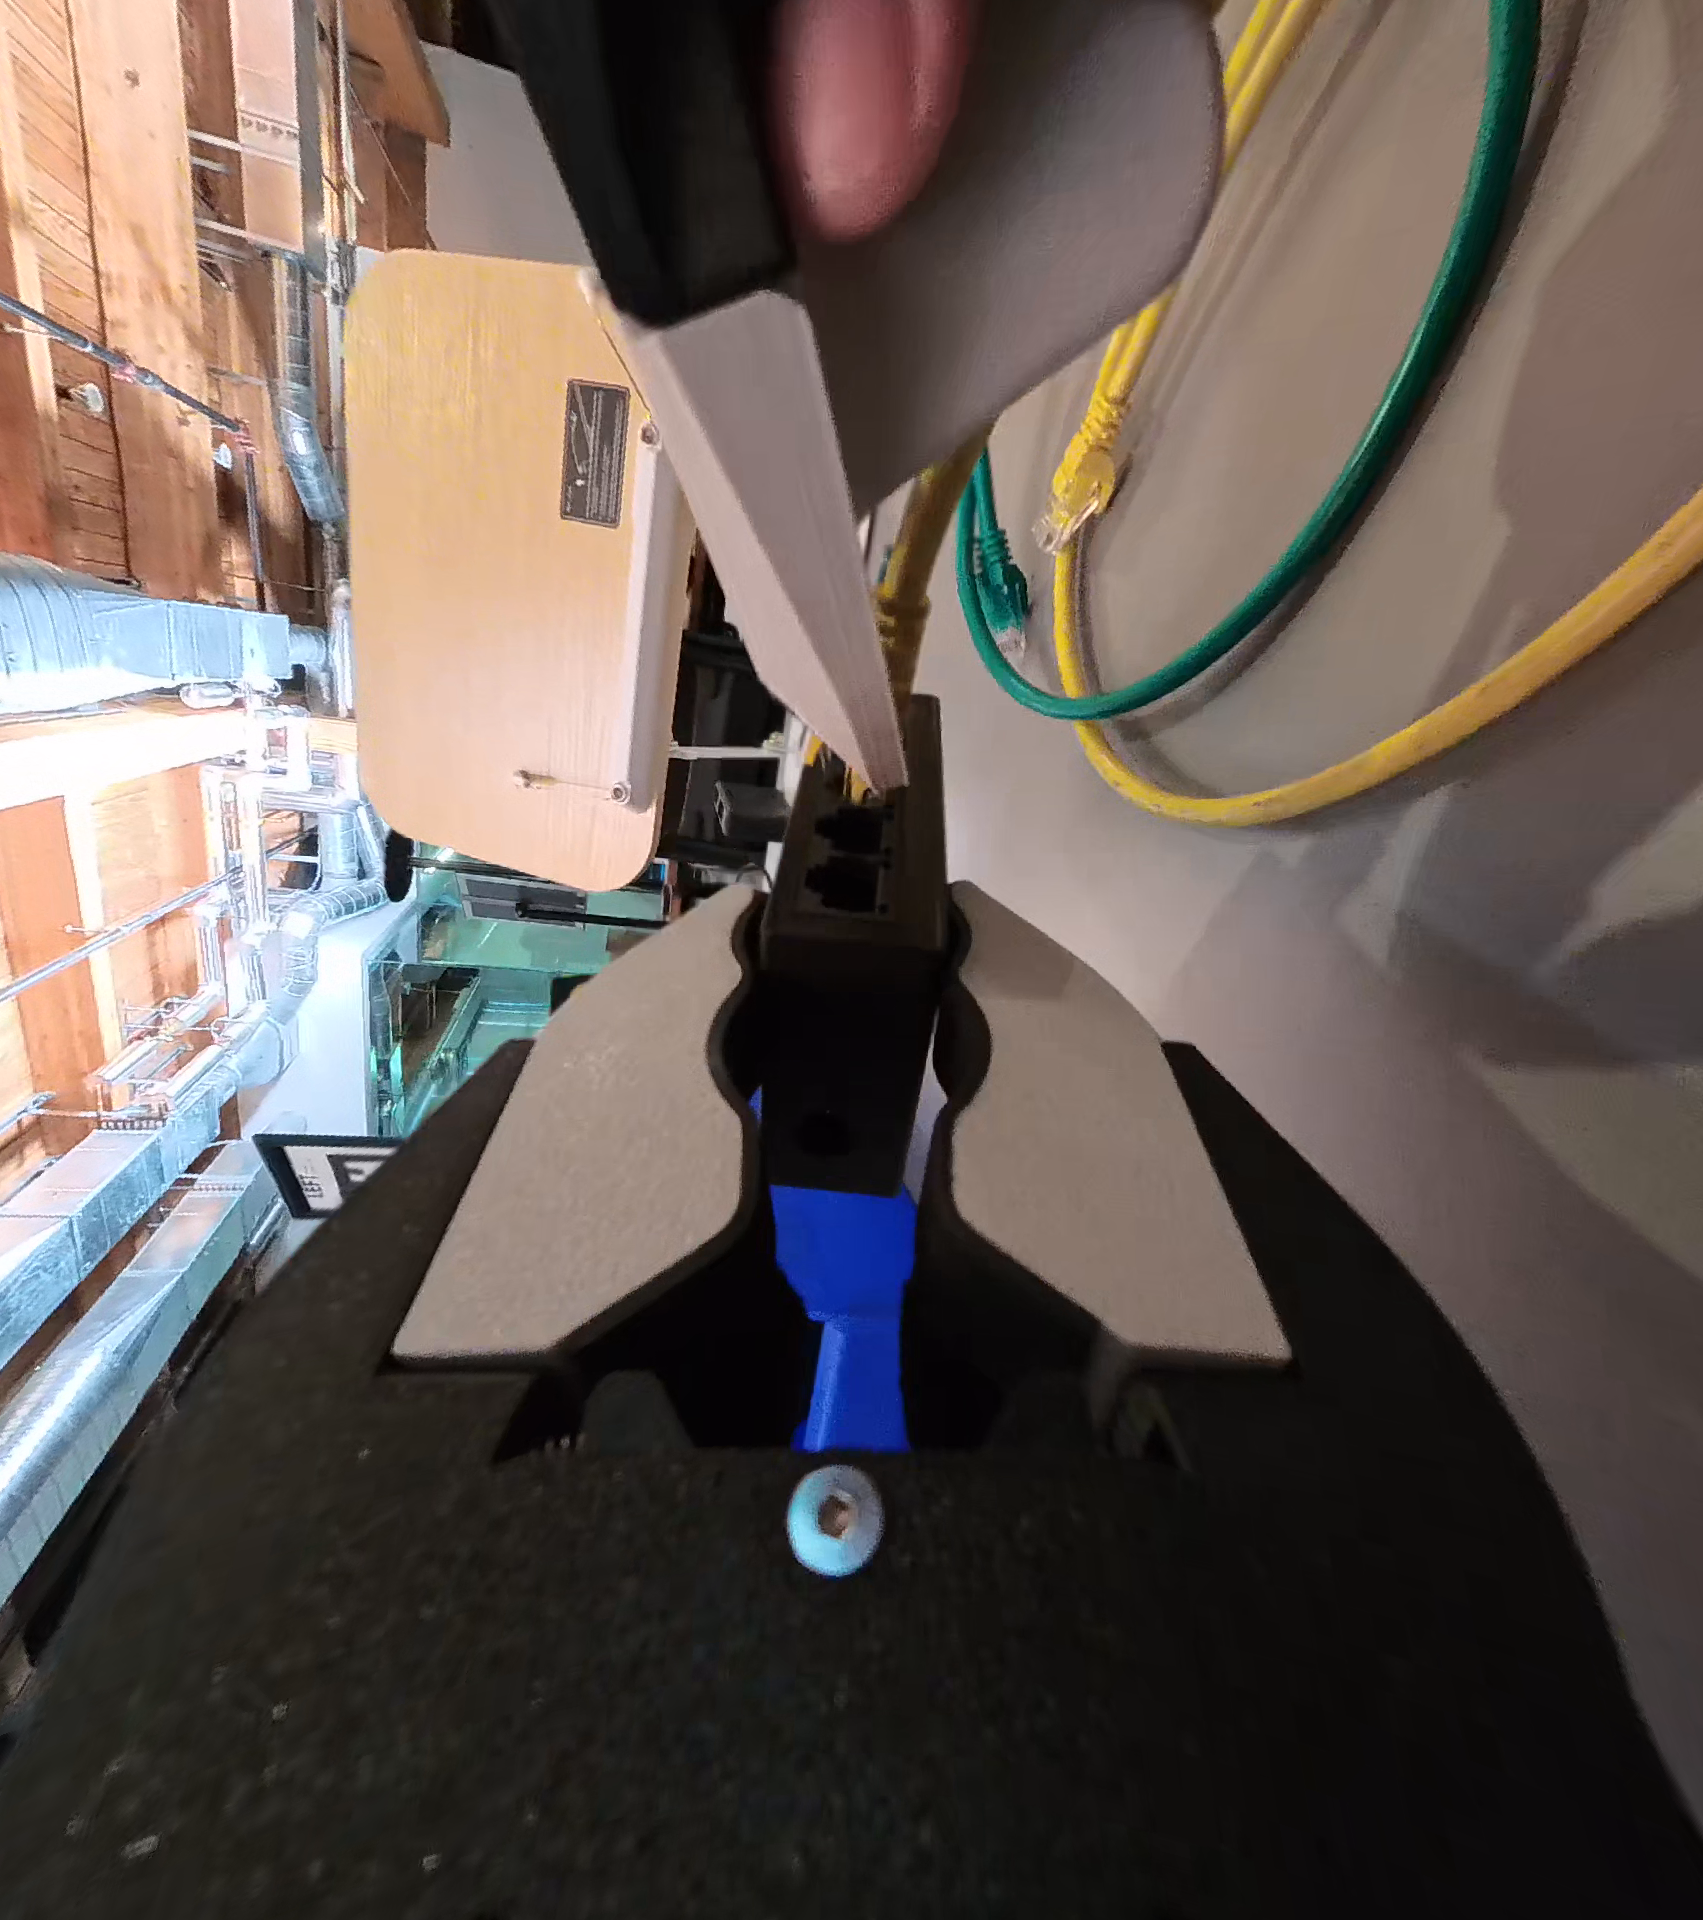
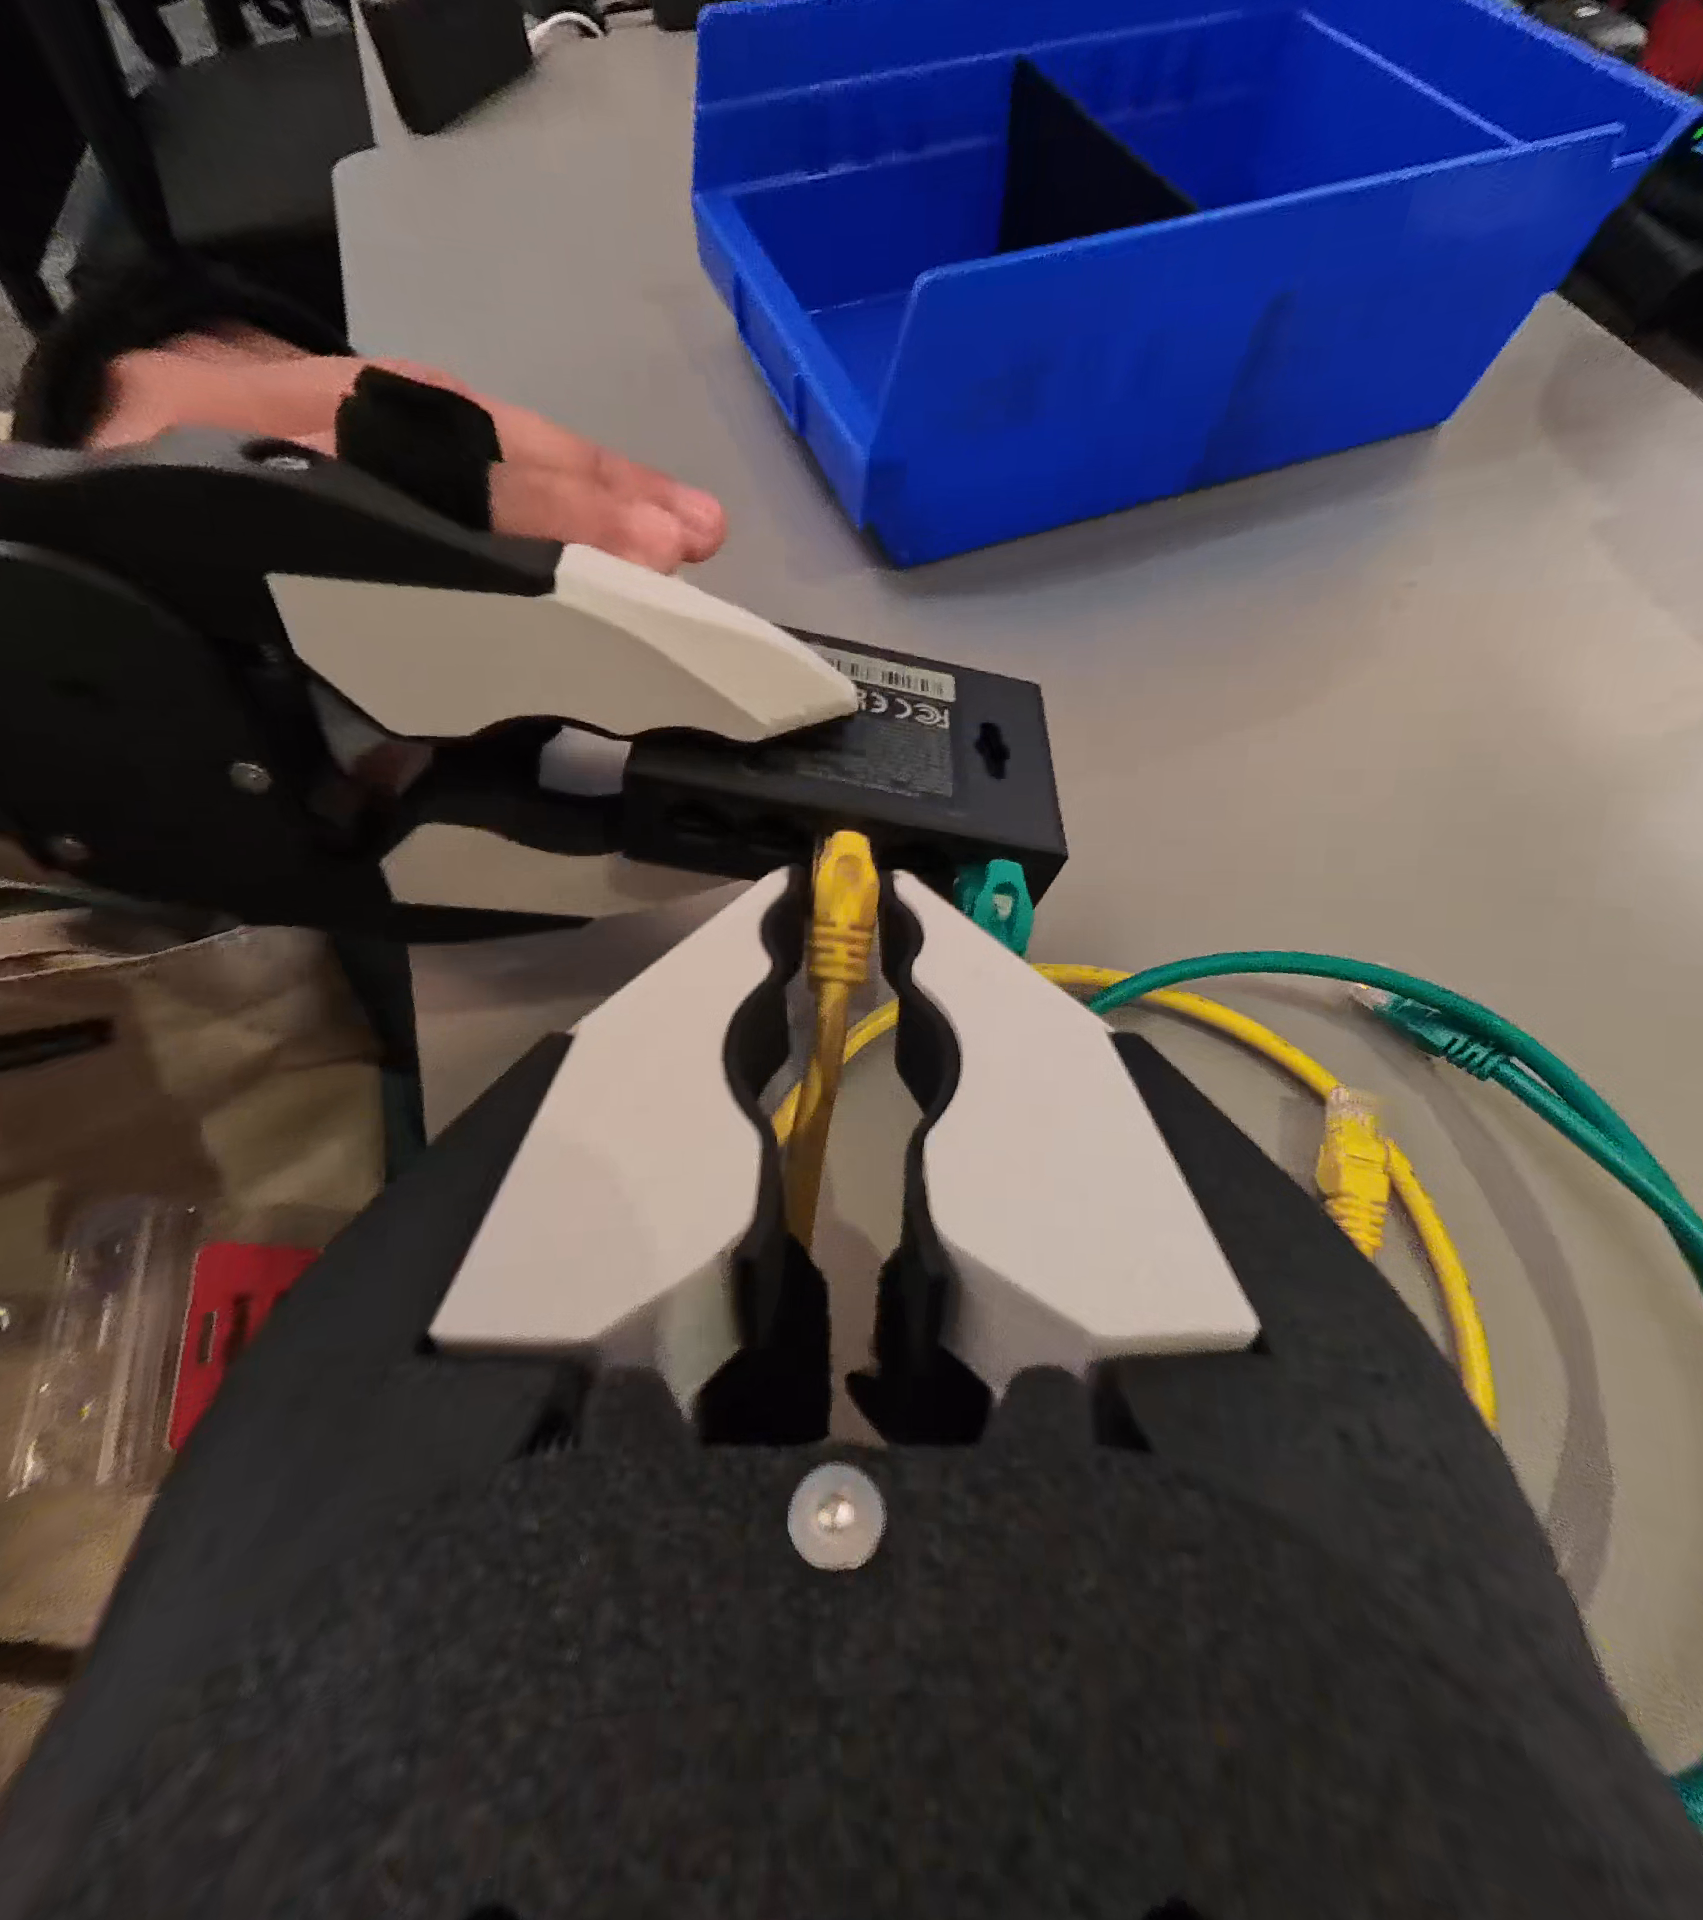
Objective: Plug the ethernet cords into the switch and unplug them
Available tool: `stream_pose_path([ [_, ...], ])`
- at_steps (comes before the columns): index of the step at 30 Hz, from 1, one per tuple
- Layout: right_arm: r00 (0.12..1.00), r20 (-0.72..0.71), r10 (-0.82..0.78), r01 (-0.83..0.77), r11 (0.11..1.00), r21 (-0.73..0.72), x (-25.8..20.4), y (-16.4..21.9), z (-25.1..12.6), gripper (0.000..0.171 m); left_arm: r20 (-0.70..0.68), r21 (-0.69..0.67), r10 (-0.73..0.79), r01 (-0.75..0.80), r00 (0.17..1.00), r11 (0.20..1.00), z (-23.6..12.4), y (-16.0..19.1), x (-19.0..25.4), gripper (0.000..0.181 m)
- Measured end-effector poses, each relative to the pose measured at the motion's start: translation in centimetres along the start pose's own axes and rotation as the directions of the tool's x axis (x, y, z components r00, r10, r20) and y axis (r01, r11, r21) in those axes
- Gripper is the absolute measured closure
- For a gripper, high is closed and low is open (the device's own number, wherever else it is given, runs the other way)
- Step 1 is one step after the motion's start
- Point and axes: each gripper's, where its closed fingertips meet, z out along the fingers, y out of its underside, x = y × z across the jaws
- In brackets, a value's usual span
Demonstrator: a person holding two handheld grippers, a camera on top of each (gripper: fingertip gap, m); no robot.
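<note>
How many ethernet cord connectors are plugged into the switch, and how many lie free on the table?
2 plugged: a yellow connector between the right tool's fingers, and a green connector beside it. 2 free: a yellow plug and a green plug on the table. Others may be hidden.

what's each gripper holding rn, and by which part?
Left gripper: shut on the black switch, clamped across its flat faces at one end. Right gripper: straddles the plugged yellow connector; whether it is gripped cannot be told.

Barcode label, printed marks on switch (image 2: 888, 727) underside; tag on left gripper (image 2: 831, 717)
</note>
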Motion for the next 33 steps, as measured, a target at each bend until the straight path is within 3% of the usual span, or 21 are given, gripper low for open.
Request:
stream_pose_path([
  [4,0.994,0.023,0.111,-0.11,0.994,-0.02,0.1,0.2,0.1,0.159,-0.038,0.007,-0.044,0.044,0.998,0.999,0.2,0.3,0.3,0.152],
  [13,0.987,-0.011,0.161,-0.161,0.987,-0.005,0.0,0.7,-1.0,0.159,-0.067,0.03,-0.069,0.071,0.995,0.997,0.2,-0.6,0.4,0.15],
  [16,0.95,0.038,0.311,-0.312,0.95,0.026,0.0,0.5,-1.1,0.158,0.026,0.038,0.043,-0.044,0.999,0.998,0.3,-0.7,-0.2,0.153],
  [18,0.884,0.096,0.457,-0.462,0.886,0.039,0.2,0.4,-1.5,0.159,0.107,-0.004,0.098,-0.098,0.989,0.995,0.4,0.1,-1.0,0.153],
  [22,0.658,0.274,0.702,-0.741,0.668,0.066,0.6,0.4,-2.1,0.151,0.21,-0.009,0.209,-0.212,0.955,0.977,0.5,1.0,-2.0,0.153],
  [30,0.347,0.485,0.802,-0.921,0.389,0.016,0.1,-0.5,-1.5,0.134,0.252,-0.027,0.268,-0.27,0.93,0.963,0.1,-0.1,-2.4,0.153],
  [33,0.202,0.564,0.801,-0.962,0.27,-0.039,0.1,-1.5,-2.0,0.136,0.259,-0.024,0.279,-0.283,0.925,0.959,0.0,-1.2,-2.0,0.153],
])
